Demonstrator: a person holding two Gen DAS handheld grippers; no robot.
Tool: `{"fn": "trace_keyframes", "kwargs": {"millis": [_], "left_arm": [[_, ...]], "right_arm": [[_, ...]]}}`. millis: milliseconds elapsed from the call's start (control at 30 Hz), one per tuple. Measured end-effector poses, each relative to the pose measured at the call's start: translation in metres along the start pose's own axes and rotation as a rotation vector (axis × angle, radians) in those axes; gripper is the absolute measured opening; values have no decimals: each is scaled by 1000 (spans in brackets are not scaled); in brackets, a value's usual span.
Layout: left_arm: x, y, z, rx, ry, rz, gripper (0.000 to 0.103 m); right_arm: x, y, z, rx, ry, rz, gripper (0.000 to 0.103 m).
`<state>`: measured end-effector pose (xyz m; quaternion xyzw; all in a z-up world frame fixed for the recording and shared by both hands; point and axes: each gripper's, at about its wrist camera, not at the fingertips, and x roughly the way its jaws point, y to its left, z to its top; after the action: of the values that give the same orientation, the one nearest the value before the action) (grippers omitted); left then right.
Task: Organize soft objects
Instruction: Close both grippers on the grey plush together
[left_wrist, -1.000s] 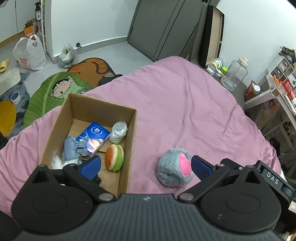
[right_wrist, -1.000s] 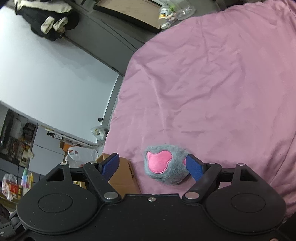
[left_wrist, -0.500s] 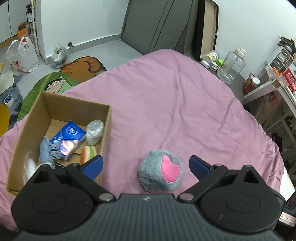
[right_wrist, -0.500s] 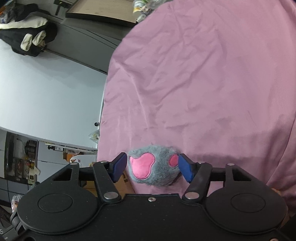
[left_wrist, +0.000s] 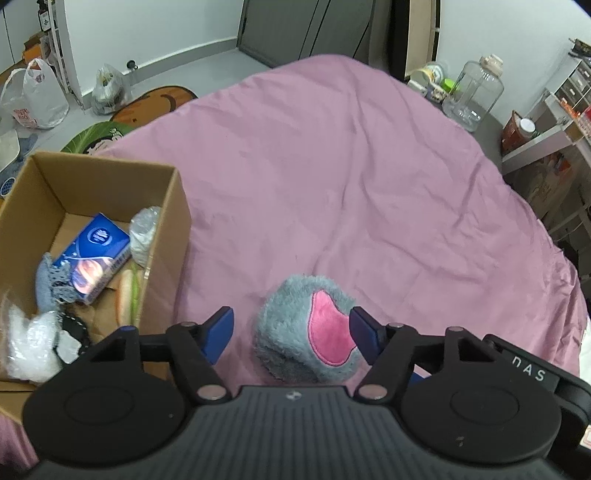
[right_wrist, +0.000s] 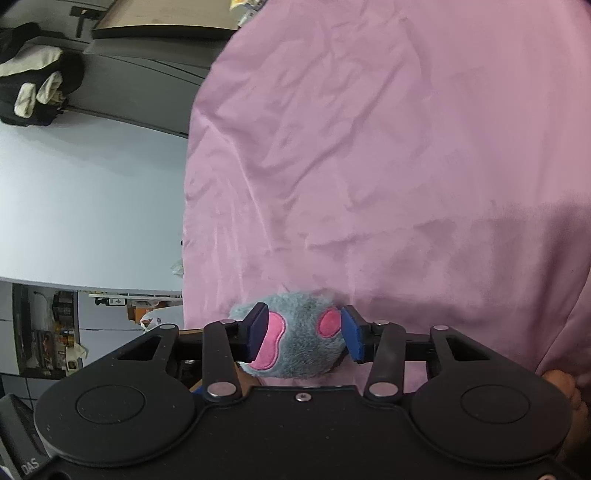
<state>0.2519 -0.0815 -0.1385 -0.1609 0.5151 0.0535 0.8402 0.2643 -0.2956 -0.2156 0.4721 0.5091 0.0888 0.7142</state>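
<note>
Between the right claw (right_wrist: 304, 334) pads sits the plush paw (right_wrist: 299, 339), pressed.

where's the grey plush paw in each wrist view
Left wrist: the grey plush paw lies low and centre on the pink bedsheet, right of the cardboard box.
Right wrist: the paw is bottom centre, between the blue pads.
Shared landmark: its large pink pad patch, and the bedsheet under it.

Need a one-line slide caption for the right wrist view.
Right gripper closing on the grey plush paw lying on the pink bedsheet.
</note>
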Motion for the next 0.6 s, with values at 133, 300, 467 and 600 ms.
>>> {"fn": "trace_keyframes", "kwargs": {"millis": [133,300,467,600], "left_arm": [[15,-5,-1,5,26,6,60],[28,-7,1,8,21,4,60],[35,-4,8,-16,8,2,52],[39,-2,16,-24,-8,9,45]], "right_arm": [[7,-4,3,19,11,-4,45],[18,-5,5,31,38,-9,45],[28,-7,6,51,62,-6,45],[35,-7,6,68,86,7,45]]}}
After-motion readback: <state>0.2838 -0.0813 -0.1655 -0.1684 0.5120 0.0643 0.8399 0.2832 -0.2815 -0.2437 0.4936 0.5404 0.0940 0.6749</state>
